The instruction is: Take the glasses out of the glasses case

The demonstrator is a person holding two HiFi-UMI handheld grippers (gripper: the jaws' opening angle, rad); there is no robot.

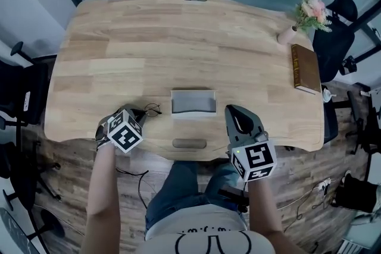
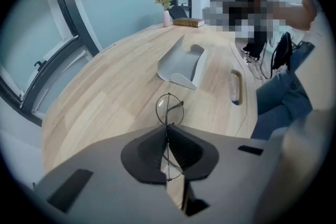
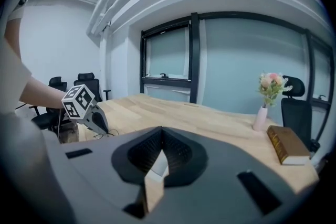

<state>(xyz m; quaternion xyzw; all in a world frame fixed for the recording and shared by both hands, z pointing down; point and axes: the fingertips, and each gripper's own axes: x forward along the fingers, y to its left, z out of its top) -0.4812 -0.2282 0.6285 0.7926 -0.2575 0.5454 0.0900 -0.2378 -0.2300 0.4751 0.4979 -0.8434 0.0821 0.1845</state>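
Note:
The grey glasses case (image 1: 193, 103) lies open and empty near the front edge of the wooden table (image 1: 178, 38); it also shows in the left gripper view (image 2: 181, 65). Thin wire-rimmed glasses (image 1: 152, 109) are just left of the case, low over the tabletop. My left gripper (image 1: 141, 115) is shut on their frame, and one round lens (image 2: 169, 108) sticks out past the jaws (image 2: 167, 126). My right gripper (image 1: 236, 111) hovers to the right of the case, shut and holding nothing (image 3: 161, 131). From the right gripper view the left gripper (image 3: 86, 107) shows with the glasses (image 3: 105, 132) under it.
A pink vase of flowers (image 1: 309, 12) and a brown book (image 1: 305, 68) stand at the table's far right. A slot handle (image 1: 189, 143) sits in the front edge, with the person's legs just below it. Black office chairs (image 1: 342, 27) stand around the table.

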